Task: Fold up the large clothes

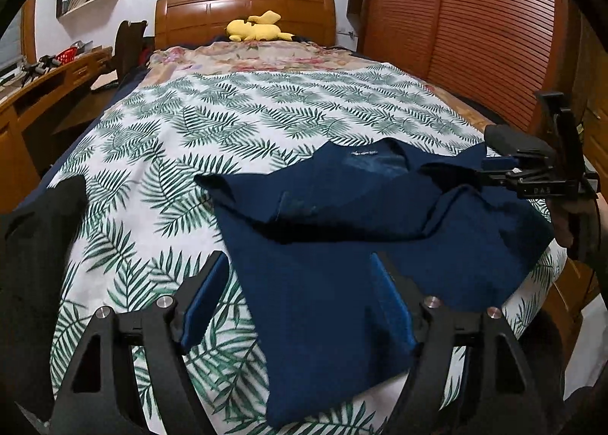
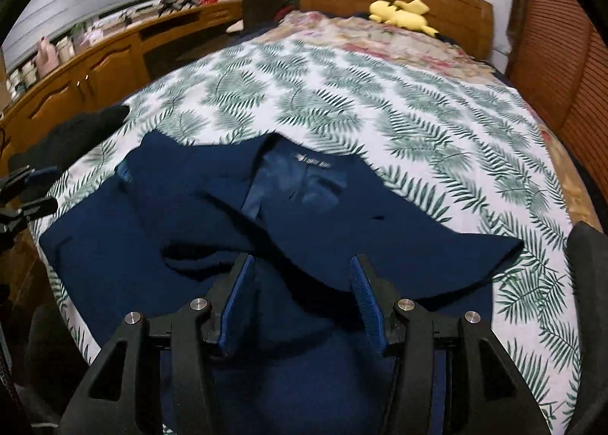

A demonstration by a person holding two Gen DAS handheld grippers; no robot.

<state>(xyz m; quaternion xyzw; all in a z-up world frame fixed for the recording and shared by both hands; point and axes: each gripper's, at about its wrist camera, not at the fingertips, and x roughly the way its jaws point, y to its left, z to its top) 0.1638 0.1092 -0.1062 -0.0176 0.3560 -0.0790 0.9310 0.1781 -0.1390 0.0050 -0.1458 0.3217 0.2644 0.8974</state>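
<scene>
A navy blue shirt (image 1: 342, 245) lies partly folded on the leaf-print bedsheet (image 1: 228, 111), collar and label toward the headboard. It also shows in the right wrist view (image 2: 190, 237). My left gripper (image 1: 300, 264) is open above the shirt's near left edge, holding nothing. My right gripper (image 2: 300, 264) is open just above the shirt's near part, holding nothing. The right gripper also shows at the right edge of the left wrist view (image 1: 494, 169), over the shirt's right sleeve. The left gripper shows at the left edge of the right wrist view (image 2: 34, 188).
A black garment (image 1: 41, 229) lies at the bed's left edge. A yellow plush toy (image 1: 258, 30) sits by the wooden headboard (image 1: 243, 5). A wooden desk (image 2: 95, 62) runs along the left; a slatted wardrobe (image 1: 475, 35) stands on the right.
</scene>
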